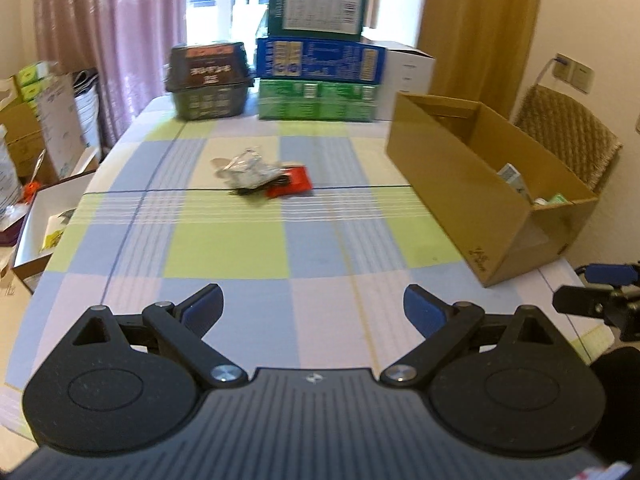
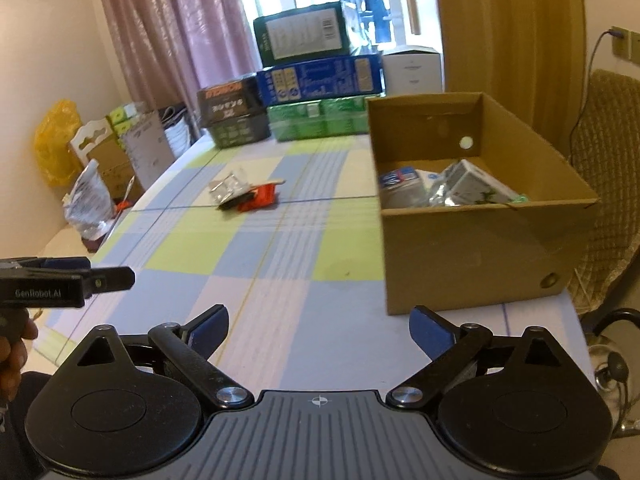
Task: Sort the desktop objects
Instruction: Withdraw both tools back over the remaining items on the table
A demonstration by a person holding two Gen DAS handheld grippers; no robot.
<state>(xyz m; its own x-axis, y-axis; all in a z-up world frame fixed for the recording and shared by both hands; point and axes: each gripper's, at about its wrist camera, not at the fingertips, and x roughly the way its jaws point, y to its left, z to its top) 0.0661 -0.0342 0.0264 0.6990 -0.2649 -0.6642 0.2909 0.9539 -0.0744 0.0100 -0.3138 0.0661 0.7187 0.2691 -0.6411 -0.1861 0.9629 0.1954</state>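
A small pile lies mid-table: a silver foil packet [image 1: 245, 168] [image 2: 229, 188], a red packet [image 1: 292, 186] [image 2: 262, 196] and a dark flat item [image 1: 250, 191] under them. An open brown cardboard box [image 1: 472, 184] [image 2: 460, 240] stands on the right side of the table and holds several packs and small cartons [image 2: 448, 186]. My left gripper [image 1: 314, 306] is open above the near edge of the table, far short of the pile. My right gripper [image 2: 318, 330] is open too, near the box's front left corner, with nothing between its fingers. The left gripper [image 2: 108, 278] also shows from the side in the right wrist view.
The checked tablecloth [image 1: 224, 252] covers the table. Stacked green, blue and dark boxes [image 1: 318, 60] and a dark basket [image 1: 210, 80] line the far edge. A white box [image 1: 44, 224] and cartons stand off the left side, a wicker chair [image 1: 568, 136] on the right.
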